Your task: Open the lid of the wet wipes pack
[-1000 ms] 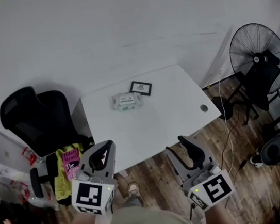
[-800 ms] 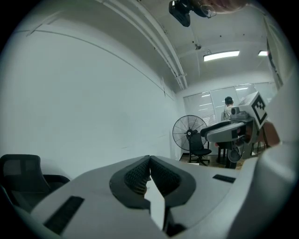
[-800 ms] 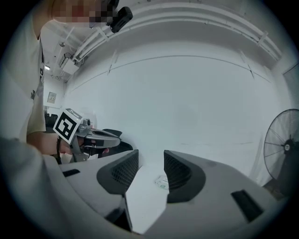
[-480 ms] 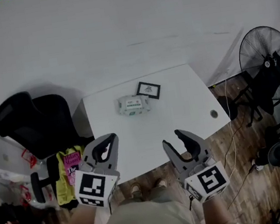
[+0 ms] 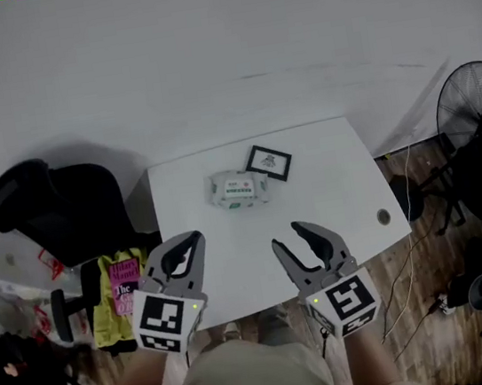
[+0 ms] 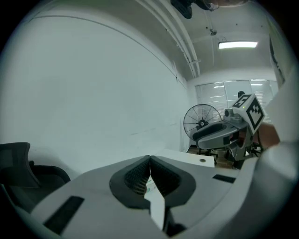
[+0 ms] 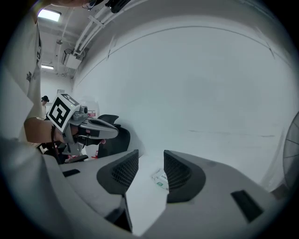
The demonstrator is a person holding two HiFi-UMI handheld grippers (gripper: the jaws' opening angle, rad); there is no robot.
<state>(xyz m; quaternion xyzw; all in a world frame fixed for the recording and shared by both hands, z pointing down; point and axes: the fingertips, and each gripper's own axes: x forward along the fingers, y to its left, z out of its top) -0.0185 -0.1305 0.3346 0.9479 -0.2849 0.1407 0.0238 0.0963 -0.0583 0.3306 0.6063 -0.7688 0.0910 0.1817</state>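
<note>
Head view is lit evenly but dimly, and a soft shadow is cast on the wall (image 5: 221,56) behind the office chair (image 5: 55,206). Both gripper views are bent by wide-angle distortion and ringed with dark vignetting. A ceiling strip light (image 6: 237,45) is blown out to glare, and the left gripper (image 6: 149,158), close to the lens, is rendered soft.

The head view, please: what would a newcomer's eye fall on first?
The two grippers at the bottom, held at the white table's near edge: the left gripper shut, the right gripper open. Beyond them, mid-table, lies the wet wipes pack beside a small dark-framed picture.
</note>
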